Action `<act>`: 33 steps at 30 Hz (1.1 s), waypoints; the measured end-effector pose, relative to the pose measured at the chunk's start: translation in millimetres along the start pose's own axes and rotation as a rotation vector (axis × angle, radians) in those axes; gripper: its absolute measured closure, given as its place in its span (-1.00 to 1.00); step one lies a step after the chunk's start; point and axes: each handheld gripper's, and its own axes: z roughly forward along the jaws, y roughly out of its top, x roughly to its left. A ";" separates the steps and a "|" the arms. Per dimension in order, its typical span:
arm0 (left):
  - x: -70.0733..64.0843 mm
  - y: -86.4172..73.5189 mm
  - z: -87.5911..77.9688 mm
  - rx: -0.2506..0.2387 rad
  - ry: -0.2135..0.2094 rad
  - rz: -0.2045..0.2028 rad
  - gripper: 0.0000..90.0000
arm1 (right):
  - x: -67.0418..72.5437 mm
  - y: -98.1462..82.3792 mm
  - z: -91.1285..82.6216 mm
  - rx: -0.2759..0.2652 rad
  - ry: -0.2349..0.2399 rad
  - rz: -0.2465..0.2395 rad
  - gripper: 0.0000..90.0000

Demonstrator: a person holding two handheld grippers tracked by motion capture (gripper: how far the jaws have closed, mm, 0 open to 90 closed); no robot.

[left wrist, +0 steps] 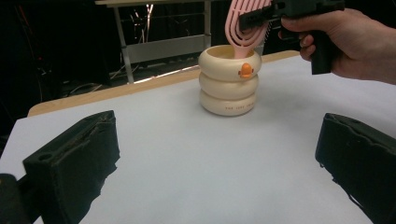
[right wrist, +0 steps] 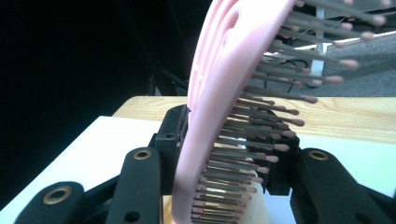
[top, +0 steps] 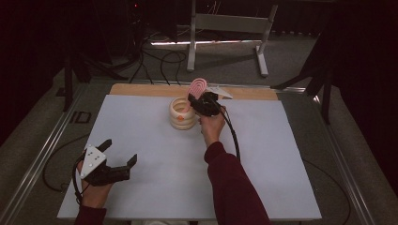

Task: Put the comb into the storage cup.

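A pink hairbrush (top: pixel 198 86) (left wrist: pixel 243 32) stands tilted with its handle down inside a cream ringed holder (top: pixel 182 115) (left wrist: pixel 229 88) that bears an orange duck emblem. The holder stands at the far middle of the table. My right gripper (top: pixel 195 101) (left wrist: pixel 252 16) (right wrist: pixel 229 140) is shut on the brush head: one pad lies against its smooth back (right wrist: pixel 219 93), the other against the bristle tips. My left gripper (top: pixel 120 151) (left wrist: pixel 217 126) rests near the table's front left, open and empty, pointing toward the holder.
A white sheet (top: pixel 155 187) covers the table, with a wooden strip (top: pixel 141 89) bare along the far edge. Beyond it stand a grey metal frame (top: pixel 225 23) and loose cables (top: pixel 159 61) on the floor. A cable trails from the right gripper.
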 end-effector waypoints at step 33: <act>-3.0 -2.6 3.9 0.015 -0.005 0.007 -0.99 | -11.5 5.1 -9.0 0.045 -0.041 -0.077 0.13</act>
